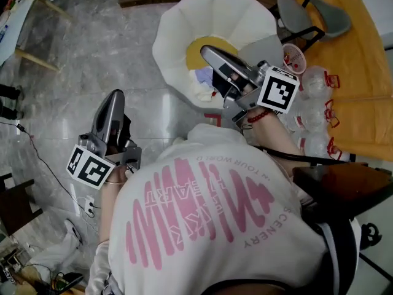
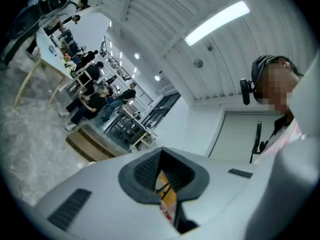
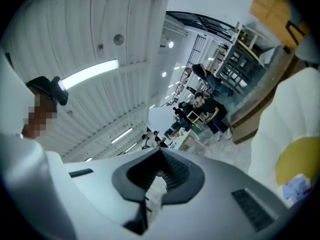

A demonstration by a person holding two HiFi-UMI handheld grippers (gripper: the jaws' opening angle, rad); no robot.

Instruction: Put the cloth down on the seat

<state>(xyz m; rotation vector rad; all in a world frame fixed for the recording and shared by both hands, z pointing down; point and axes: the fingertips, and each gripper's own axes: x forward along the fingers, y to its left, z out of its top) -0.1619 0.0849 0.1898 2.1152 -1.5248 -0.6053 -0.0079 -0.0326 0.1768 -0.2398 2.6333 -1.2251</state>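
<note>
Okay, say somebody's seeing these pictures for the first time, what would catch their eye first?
Probably the big white petal-shaped chair at the top centre of the head view, with a pale cloth lying on its yellow seat and the right gripper, jaws shut, poised just over it. Next, the pink-printed white shirt filling the bottom, and the orange table at the right edge.

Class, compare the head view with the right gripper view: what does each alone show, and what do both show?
Head view only: the left gripper and the pink print on the person's shirt. Right gripper view only: a ceiling light strip and distant people. Both: the right gripper, tongs shut, the white chair, its yellow seat, the pale cloth on it.
</note>
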